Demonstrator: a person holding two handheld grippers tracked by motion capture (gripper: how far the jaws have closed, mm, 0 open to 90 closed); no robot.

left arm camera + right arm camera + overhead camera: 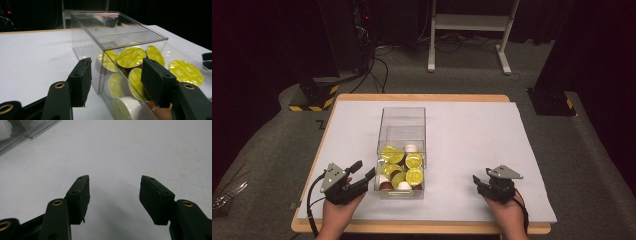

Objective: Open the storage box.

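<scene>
The clear plastic box (401, 150) of yellow-lidded coffee pods (414, 176) sits mid-bench, its near corner between the left gripper's (366, 172) released jaws, untouched; stiff, slick, light, best gripped on a wall edge, while the right gripper (478, 181) rests released, empty.

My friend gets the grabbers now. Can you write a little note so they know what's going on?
Left gripper: open, nothing held, jaws at the near left corner of the clear box.
Right gripper: open, empty, over bare white tabletop, well apart from the box.
Box: mid-table, its near part full of yellow-lidded pods.
Done: pods sit inside the box.
Left: probably gripping or moving the box; I can't tell for sure.
</scene>
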